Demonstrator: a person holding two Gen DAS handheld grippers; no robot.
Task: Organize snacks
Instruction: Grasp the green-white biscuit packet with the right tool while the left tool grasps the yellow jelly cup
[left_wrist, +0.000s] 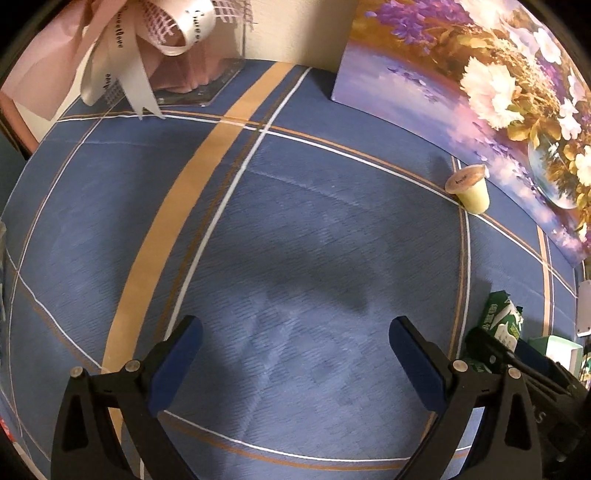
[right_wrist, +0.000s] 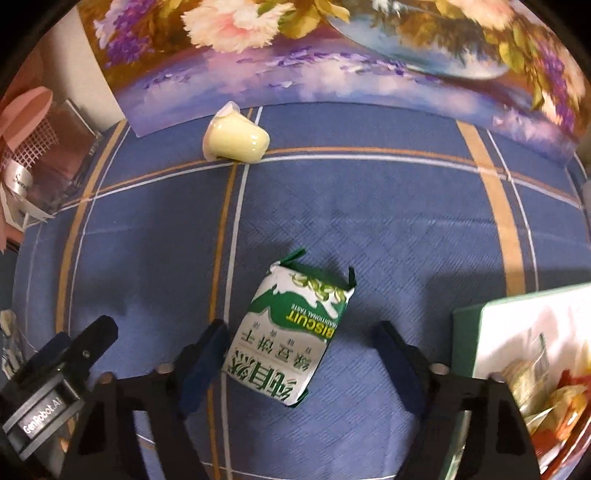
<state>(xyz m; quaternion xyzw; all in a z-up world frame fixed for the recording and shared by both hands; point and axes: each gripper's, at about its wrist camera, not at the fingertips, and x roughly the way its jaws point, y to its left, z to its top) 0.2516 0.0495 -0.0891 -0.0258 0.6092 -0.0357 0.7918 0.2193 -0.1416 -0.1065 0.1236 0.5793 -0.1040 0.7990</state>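
Biscuit pack (right_wrist: 291, 328), light and crushable, is straddled by unclenched right tongs (right_wrist: 299, 354); the left pad (right_wrist: 203, 354) touches it. Flat sides are best pinched gently. Left tongs (left_wrist: 295, 354) are released, empty. Pudding cup (right_wrist: 236, 138) lies at 11 o'clock.

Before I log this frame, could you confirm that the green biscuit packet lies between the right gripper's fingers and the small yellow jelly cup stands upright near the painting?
Not quite: the jelly cup lies on its side, as the right wrist view shows. The rest holds.

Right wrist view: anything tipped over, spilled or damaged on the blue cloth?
Yes. The yellow jelly cup lies on its side near the flower painting, lid facing the painting; nothing looks spilled. The biscuit packet lies flat and skewed between the right gripper fingers.
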